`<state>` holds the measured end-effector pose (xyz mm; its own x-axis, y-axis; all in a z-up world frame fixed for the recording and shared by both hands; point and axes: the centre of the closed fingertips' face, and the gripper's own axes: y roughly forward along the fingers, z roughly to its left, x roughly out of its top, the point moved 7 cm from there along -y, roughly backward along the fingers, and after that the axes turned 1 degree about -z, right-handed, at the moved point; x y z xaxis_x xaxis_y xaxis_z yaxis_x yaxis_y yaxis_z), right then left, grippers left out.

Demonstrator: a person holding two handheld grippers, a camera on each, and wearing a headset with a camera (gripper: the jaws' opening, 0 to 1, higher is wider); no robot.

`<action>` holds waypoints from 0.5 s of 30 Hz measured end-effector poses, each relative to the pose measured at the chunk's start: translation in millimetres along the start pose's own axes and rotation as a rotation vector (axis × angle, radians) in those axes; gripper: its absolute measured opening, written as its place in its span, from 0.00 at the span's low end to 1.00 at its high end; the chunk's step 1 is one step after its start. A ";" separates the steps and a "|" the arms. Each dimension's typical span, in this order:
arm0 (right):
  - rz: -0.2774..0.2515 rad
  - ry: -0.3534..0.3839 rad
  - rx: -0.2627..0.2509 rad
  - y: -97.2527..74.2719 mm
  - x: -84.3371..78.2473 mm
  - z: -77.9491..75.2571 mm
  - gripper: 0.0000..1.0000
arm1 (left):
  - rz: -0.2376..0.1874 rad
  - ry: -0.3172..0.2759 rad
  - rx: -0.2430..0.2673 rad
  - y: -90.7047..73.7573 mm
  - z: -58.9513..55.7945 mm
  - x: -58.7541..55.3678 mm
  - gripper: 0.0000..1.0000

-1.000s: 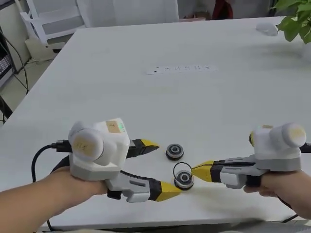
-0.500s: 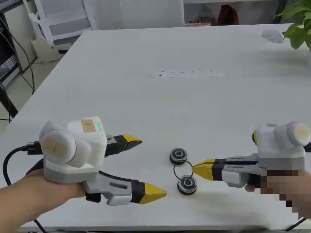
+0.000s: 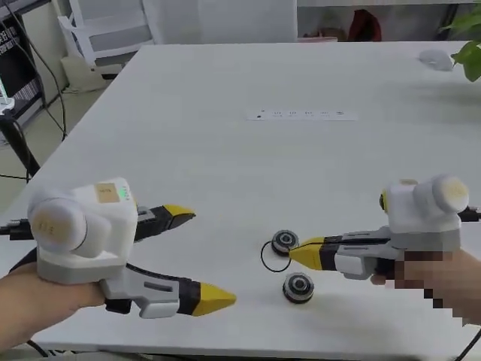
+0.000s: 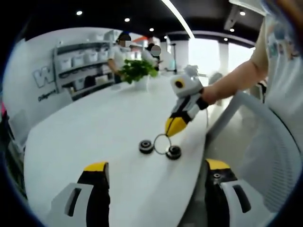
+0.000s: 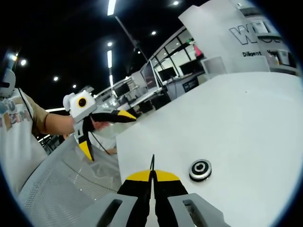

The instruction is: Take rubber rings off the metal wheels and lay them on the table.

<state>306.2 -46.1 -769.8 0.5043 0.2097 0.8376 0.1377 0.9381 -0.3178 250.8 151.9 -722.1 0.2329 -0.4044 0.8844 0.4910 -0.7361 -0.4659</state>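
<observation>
Two small metal wheels lie near the front of the white table point(image 3: 225, 150): one point(image 3: 285, 241) beside my right gripper's tip, the other point(image 3: 298, 286) closer to me. My right gripper point(image 3: 297, 254) is shut on a thin black rubber ring point(image 3: 271, 256), which hangs just left of the farther wheel. In the right gripper view the ring point(image 5: 152, 163) shows edge-on between the shut jaws, with one wheel point(image 5: 200, 170) to the right. My left gripper point(image 3: 201, 257) stands open with nothing in it, left of the wheels. From the left gripper view, the ring point(image 4: 162, 143) sits between both wheels point(image 4: 146, 146) point(image 4: 173, 152).
A flush socket strip point(image 3: 301, 114) lies mid-table. A plant point(image 3: 470, 54) and a small white object point(image 3: 436, 56) stand at the far right. A white chair point(image 3: 98, 34) is beyond the far left corner. The table's front edge runs just below the grippers.
The right gripper has carried the ring away from the near wheel, over beside the far wheel. The left gripper has drawn back to the left.
</observation>
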 end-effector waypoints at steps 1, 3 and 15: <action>0.002 -0.001 0.001 1.3 0.6 -0.3 0.00 | 0.000 -0.003 0.002 -1.0 0.5 -0.5 0.83; 0.009 -0.006 0.008 4.7 2.0 0.8 0.00 | 0.001 -0.007 0.009 -2.9 1.3 -2.1 0.84; 0.064 -0.037 0.038 25.3 3.5 2.9 0.00 | 0.022 -0.034 0.036 -15.7 3.9 -15.6 0.86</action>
<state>309.0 -20.9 -773.6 0.4792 0.2793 0.8321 0.0733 0.9320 -0.3551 242.7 171.9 -728.5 0.2719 -0.4013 0.8747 0.5155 -0.7068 -0.4845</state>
